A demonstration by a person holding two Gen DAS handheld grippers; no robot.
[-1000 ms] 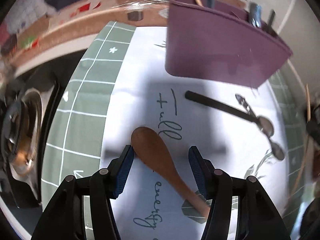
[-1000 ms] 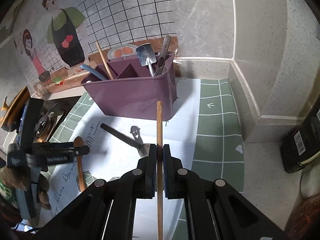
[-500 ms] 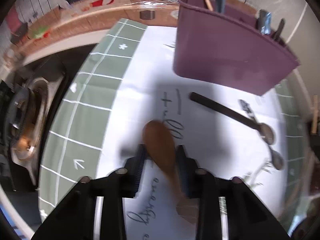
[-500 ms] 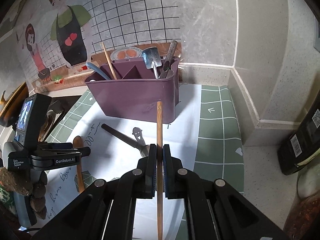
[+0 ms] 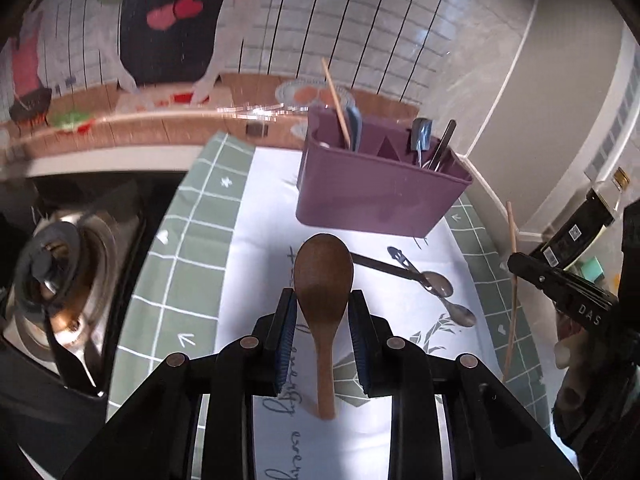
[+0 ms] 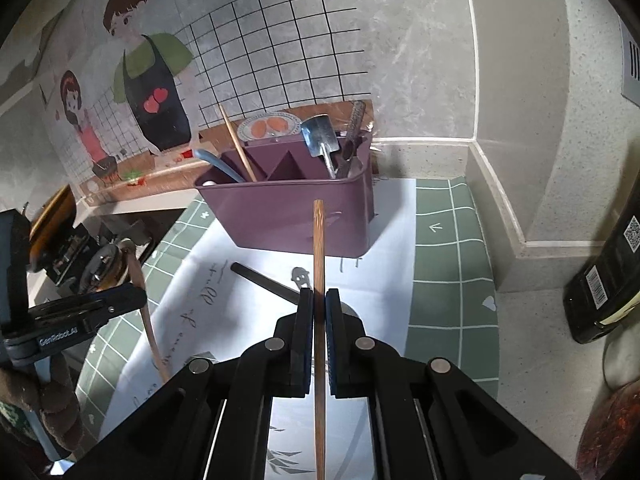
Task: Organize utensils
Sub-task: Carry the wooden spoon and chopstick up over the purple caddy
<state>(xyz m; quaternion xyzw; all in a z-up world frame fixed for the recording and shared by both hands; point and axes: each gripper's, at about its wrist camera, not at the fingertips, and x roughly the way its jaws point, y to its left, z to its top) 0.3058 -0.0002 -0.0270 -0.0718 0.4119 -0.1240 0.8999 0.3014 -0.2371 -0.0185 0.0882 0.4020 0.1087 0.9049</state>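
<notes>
My left gripper (image 5: 323, 308) has just pinched and lifted the wooden spoon (image 5: 323, 276), right gripper (image 6: 319, 312) clamping a chopstick (image 6: 319, 248), both ready for the purple caddy (image 5: 380, 196).

A home kitchen: left of the fingers sits a gas stove burner (image 5: 60, 280); ahead of them a purple utensil caddy (image 5: 380, 196) stands on a speckled worktop (image 6: 532, 344), before a tiled wall with a cartoon cook sticker (image 6: 148, 80).
</notes>
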